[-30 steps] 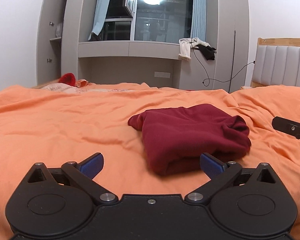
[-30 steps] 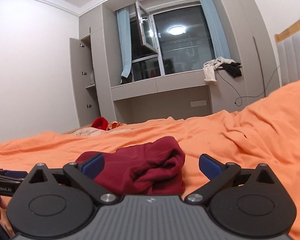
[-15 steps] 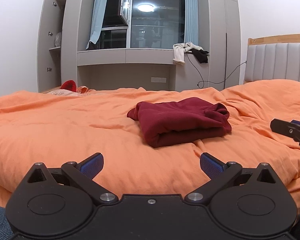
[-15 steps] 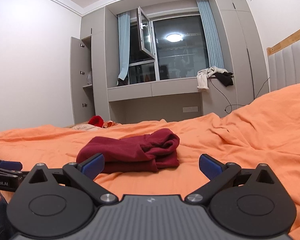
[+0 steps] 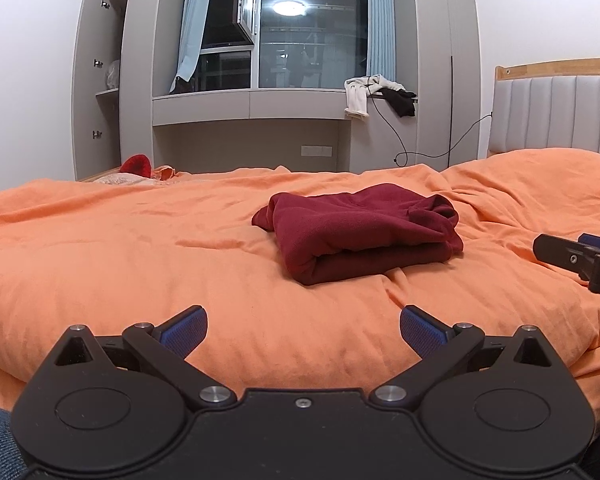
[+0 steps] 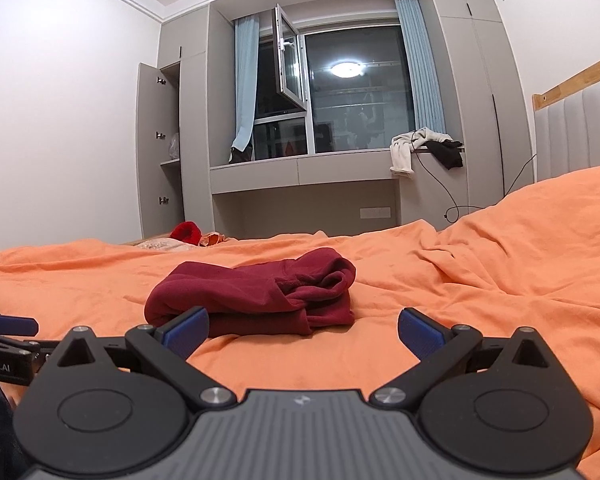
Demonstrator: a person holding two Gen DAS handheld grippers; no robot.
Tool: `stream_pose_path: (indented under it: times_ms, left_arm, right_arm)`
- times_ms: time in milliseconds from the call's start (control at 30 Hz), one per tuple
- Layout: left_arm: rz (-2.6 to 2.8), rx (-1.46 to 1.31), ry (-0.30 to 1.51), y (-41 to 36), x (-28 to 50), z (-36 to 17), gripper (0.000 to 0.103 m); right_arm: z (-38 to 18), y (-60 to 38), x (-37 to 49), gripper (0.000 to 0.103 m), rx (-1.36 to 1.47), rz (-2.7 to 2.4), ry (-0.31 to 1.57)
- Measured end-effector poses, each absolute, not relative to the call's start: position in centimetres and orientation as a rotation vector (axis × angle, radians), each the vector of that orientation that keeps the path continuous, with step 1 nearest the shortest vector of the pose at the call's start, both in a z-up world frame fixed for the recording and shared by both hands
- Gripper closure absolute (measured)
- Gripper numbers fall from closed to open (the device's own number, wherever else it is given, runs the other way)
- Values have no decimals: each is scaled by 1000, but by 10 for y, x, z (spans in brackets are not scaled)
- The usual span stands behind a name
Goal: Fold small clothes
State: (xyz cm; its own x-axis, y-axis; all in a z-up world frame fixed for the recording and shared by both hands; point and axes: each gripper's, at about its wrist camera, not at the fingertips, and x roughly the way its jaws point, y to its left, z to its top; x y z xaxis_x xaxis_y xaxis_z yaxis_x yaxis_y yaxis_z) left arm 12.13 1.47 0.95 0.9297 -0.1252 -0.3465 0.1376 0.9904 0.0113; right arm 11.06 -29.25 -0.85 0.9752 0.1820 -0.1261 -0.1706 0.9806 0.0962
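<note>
A dark red garment (image 5: 360, 232) lies folded in a compact bundle on the orange bedspread (image 5: 140, 248); it also shows in the right wrist view (image 6: 260, 296). My left gripper (image 5: 303, 330) is open and empty, well short of the garment, near the bed's front edge. My right gripper (image 6: 303, 330) is open and empty, also short of the garment and to its right. The right gripper shows at the right edge of the left wrist view (image 5: 580, 256). The left gripper shows at the left edge of the right wrist view (image 6: 8, 344).
A red item and pale clothes (image 5: 138, 166) lie at the bed's far left edge. A padded headboard (image 5: 556, 112) stands at the right. Grey cabinets and a window ledge with draped clothes (image 5: 376, 94) lie beyond the bed.
Both grippers have drawn back from the folded garment toward the bed's front edge. The garment now looks smaller and farther away and lies still.
</note>
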Motion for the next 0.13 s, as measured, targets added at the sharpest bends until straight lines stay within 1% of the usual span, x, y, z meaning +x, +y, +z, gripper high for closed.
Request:
stream_pose_path:
  times_ms: [133]
  left_arm:
    - [-138,38,357,14,124,9,1]
  right_arm:
    - [-9,-292,110,0,78,181,139]
